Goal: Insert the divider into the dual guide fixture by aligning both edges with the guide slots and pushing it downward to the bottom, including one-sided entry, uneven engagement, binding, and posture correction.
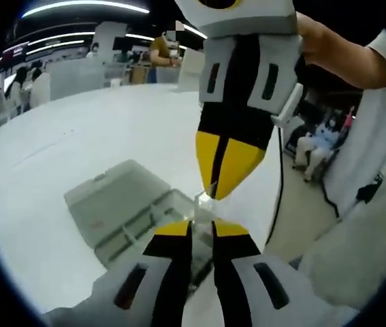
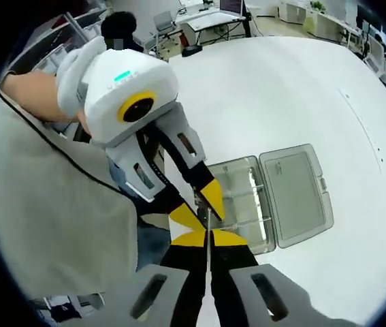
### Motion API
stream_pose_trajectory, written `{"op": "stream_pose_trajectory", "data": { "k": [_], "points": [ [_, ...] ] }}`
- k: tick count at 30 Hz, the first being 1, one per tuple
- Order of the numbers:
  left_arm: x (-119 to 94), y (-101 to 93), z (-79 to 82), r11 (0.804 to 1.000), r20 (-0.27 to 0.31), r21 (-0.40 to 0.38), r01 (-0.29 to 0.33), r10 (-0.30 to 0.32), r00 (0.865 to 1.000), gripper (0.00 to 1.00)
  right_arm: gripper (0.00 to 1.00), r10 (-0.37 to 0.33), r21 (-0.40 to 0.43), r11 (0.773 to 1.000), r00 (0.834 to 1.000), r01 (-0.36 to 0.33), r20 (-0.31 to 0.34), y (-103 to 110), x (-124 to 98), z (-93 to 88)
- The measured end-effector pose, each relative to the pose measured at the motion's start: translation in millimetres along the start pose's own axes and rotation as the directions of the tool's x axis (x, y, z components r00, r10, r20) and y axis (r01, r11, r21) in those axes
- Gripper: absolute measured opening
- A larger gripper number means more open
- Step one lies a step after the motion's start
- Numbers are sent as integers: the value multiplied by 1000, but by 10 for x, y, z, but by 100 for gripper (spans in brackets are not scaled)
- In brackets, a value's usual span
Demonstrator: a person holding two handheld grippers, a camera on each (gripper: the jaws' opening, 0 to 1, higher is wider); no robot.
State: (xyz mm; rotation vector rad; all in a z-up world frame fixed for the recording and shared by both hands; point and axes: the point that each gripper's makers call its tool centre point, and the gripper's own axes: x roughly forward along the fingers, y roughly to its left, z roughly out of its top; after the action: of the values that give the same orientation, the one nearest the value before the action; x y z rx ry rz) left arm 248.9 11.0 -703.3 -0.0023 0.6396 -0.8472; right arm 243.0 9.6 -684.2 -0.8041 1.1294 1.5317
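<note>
A small clear divider [image 1: 205, 199] is sitting at lower centre of the left gripper view, pinched between two yellow-tipped grippers meeting tip to tip. The left gripper [image 1: 201, 228] is rising from the bottom edge, its jaws pressed together on the divider's lower edge; the right gripper [image 1: 228, 178] is reaching down from the top, gripping its upper edge. Just behind them, a clear plastic fixture box [image 1: 121, 211] with its lid open is lying on a white table [image 1: 77, 136]. In the right gripper view, the right gripper [image 2: 208, 236] is pinching the thin divider [image 2: 208, 221] at lower centre, the left gripper [image 2: 196, 204] is meeting it from the upper left, and the box [image 2: 274, 197] is lying to the right.
</note>
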Motion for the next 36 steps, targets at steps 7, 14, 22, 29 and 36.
{"op": "stream_pose_trajectory", "data": {
  "k": [7, 14, 22, 29, 36],
  "points": [
    [-61, 40, 30, 999, 21, 16, -28, 28, 999, 26, 0, -17, -6, 1000, 1000, 17, -11, -18, 3, -19],
    [-107, 19, -5, 997, 19, 52, -50, 49, 999, 35, 0, -40, -15, 999, 999, 40, -17, -70, 14, -65],
    [-157, 19, -29, 995, 25, 67, -80, 79, 997, 42, 0, -57, -18, 998, 998, 57, -28, -117, 37, -123],
    [-194, 25, -63, 993, 28, 72, -90, 89, 996, 50, 0, -67, -31, 997, 997, 66, -24, -144, 57, -153],
    [-213, 37, -60, 992, 35, 72, -100, 98, 995, 56, 0, -78, -73, 995, 996, 75, -35, -180, 78, -180]
  ]
}}
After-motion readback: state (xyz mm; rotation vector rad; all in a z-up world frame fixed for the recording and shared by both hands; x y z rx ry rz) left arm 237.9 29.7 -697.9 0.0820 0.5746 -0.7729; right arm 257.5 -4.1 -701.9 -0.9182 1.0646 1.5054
